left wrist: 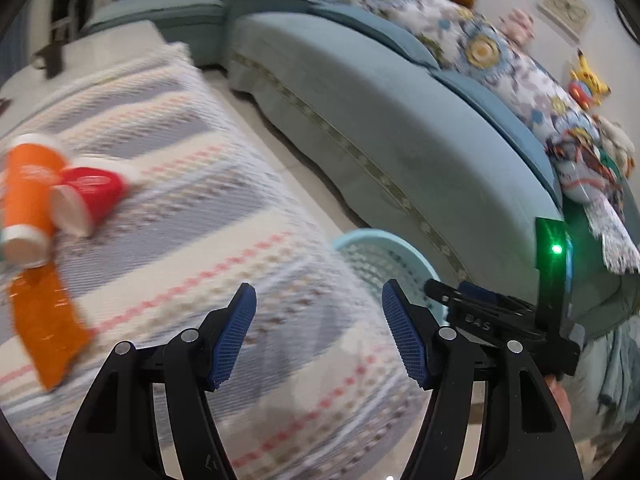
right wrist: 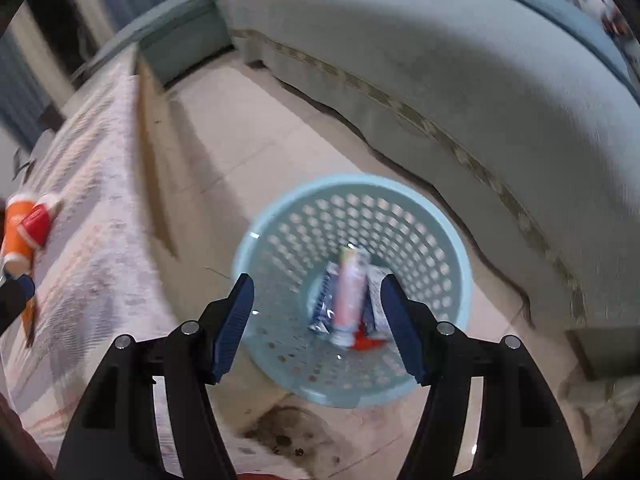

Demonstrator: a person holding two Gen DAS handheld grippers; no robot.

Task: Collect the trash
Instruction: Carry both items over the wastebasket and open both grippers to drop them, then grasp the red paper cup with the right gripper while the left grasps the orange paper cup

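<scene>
An orange paper cup (left wrist: 26,196) and a red paper cup (left wrist: 90,196) lie on their sides on the striped tablecloth (left wrist: 192,208) at the left, with an orange wrapper (left wrist: 46,324) below them. My left gripper (left wrist: 318,334) is open and empty above the cloth, right of the cups. A light blue perforated bin (right wrist: 400,216) stands on the floor with a pink tube (right wrist: 350,292) and blue-white wrappers (right wrist: 324,300) inside. My right gripper (right wrist: 316,328) is open and empty above the bin. The cups (right wrist: 24,228) also show in the right wrist view, far left.
A teal sofa (left wrist: 400,128) with patterned cushions (left wrist: 488,52) and plush toys (left wrist: 588,80) runs along the right. The bin's rim (left wrist: 372,240) peeks past the table edge. The right gripper's body (left wrist: 500,312) sits beside my left fingers. The tiled floor (right wrist: 248,140) has a dark stain (right wrist: 296,436).
</scene>
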